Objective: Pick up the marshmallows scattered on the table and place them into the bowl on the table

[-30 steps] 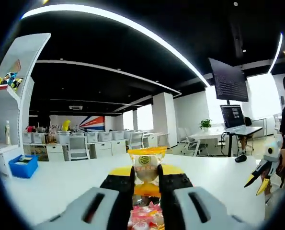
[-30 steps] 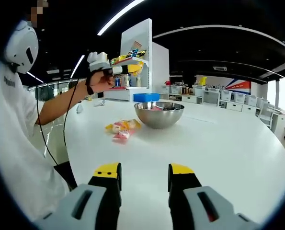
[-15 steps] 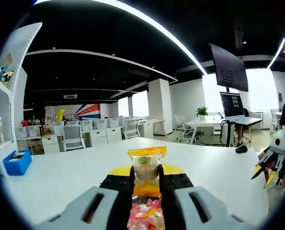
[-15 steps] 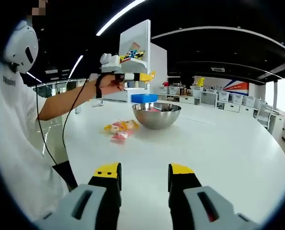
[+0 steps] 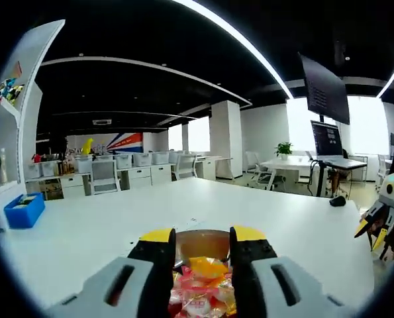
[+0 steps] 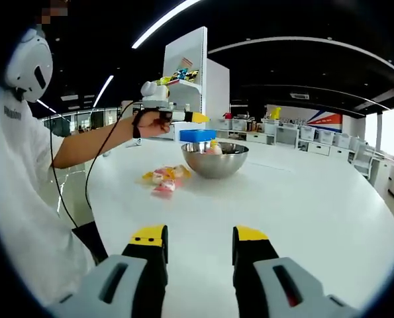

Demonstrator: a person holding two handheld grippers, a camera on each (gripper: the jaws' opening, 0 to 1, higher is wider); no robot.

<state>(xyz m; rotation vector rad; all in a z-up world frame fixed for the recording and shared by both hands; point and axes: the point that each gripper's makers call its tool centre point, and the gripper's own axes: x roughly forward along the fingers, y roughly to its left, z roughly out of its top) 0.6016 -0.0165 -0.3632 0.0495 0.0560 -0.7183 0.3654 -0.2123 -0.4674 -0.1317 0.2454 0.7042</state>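
My left gripper [image 5: 202,242] is open and hangs just above the steel bowl [image 5: 200,237]. Wrapped marshmallows [image 5: 202,289], pink and yellow, lie in the bowl between the jaws. In the right gripper view, a person's hand holds the left gripper [image 6: 198,118] over the bowl [image 6: 214,160], and a yellow-wrapped marshmallow [image 6: 213,148] shows above the rim. A small pile of marshmallows [image 6: 162,180] lies on the white table [image 6: 302,212], just left of the bowl. My right gripper [image 6: 200,242] is open and empty, low over the table, well short of the bowl. The right gripper [image 5: 375,228] also shows at the right edge.
A blue bin [image 5: 24,210] sits on the table beyond the bowl, with a white shelf unit [image 6: 195,73] behind it. The person [image 6: 18,185] in a white shirt stands at the table's left edge. Desks, chairs and monitors fill the room behind.
The left gripper opened and let go of the yellow-wrapped marshmallow, which now lies in the bowl. The left hand moved slightly over the bowl. The right gripper stayed still.
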